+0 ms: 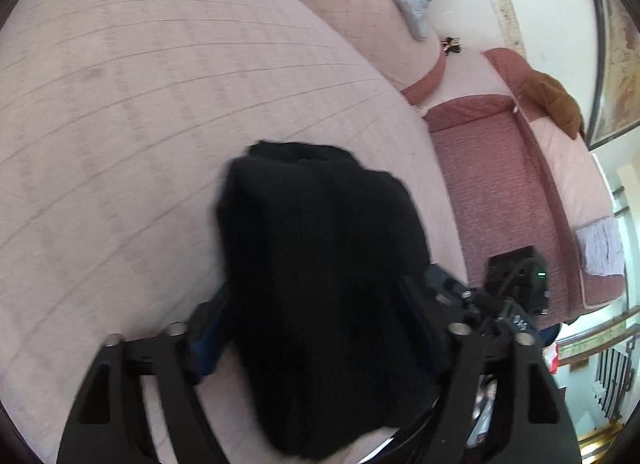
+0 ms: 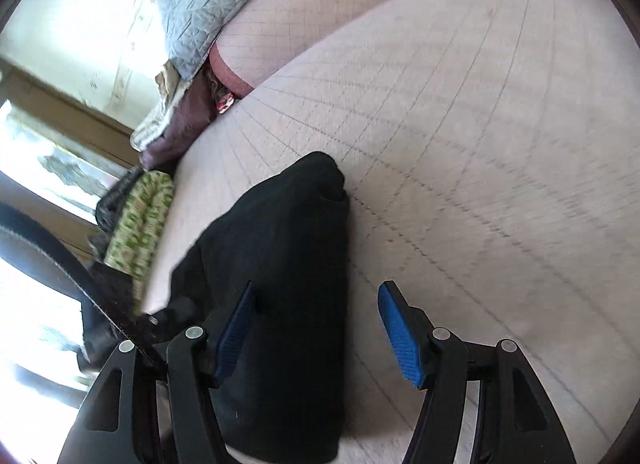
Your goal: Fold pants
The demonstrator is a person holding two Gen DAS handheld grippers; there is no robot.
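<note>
On pale quilted sofa seat (image 1: 120, 112), black pants (image 1: 320, 284) sit as a folded bundle. L gripper (image 1: 316, 328): jaws spread wide w/ bundle between them; can't tell if blue pads touch fabric. R gripper (image 2: 320, 328): jaws apart, left pad (image 2: 234, 334) against pants (image 2: 280, 264), right pad (image 2: 400, 338) over bare cushion. Grey quilt (image 2: 208, 8) lies further back.

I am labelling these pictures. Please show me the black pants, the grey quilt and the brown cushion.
black pants (image 1: 320, 264), left wrist view, middle of the folded bundle
grey quilt (image 2: 208, 4), right wrist view, middle of its stitched surface
brown cushion (image 1: 558, 100), left wrist view, its middle
</note>
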